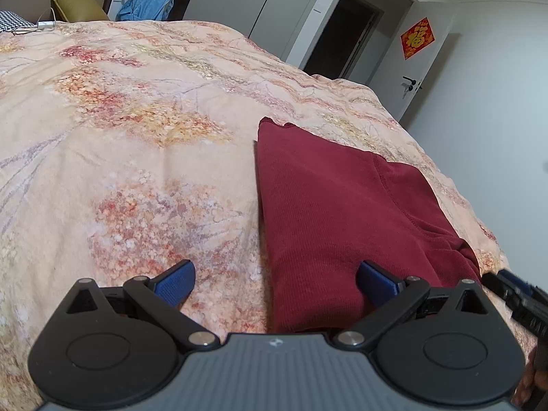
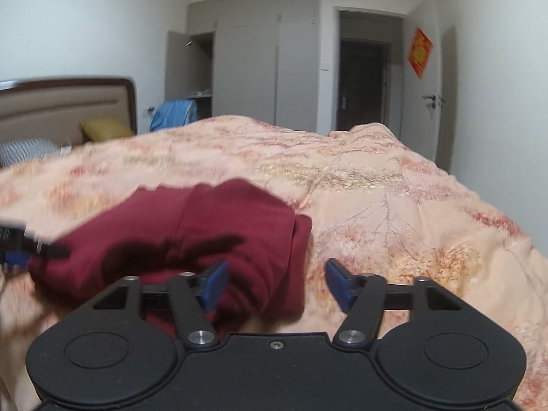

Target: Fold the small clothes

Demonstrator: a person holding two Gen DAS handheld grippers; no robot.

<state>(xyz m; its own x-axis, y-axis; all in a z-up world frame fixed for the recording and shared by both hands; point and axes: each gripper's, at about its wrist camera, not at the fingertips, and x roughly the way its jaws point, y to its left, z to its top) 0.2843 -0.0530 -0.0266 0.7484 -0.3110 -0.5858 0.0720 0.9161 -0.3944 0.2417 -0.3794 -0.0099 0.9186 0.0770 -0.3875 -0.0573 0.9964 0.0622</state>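
On the floral bedspread [image 1: 137, 120], the folded maroon knit garment [image 1: 325, 205] is lying near the bed's edge. I am hovering my left gripper [image 1: 275, 282] and right gripper [image 2: 276, 282] over it, jaws wide, gripping nothing. Risk: pinching only the top layer would be undoing the fold.

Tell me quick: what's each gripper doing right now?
Left gripper: open, holding nothing, above the red garment.
Right gripper: open, holding nothing.

Soft, even indoor light falls ahead of my fingers, whose shadow darkens the red garment [image 2: 191, 236] just beyond my right fingertips, that view motion-blurred, both frames fisheye-bent with black corners.
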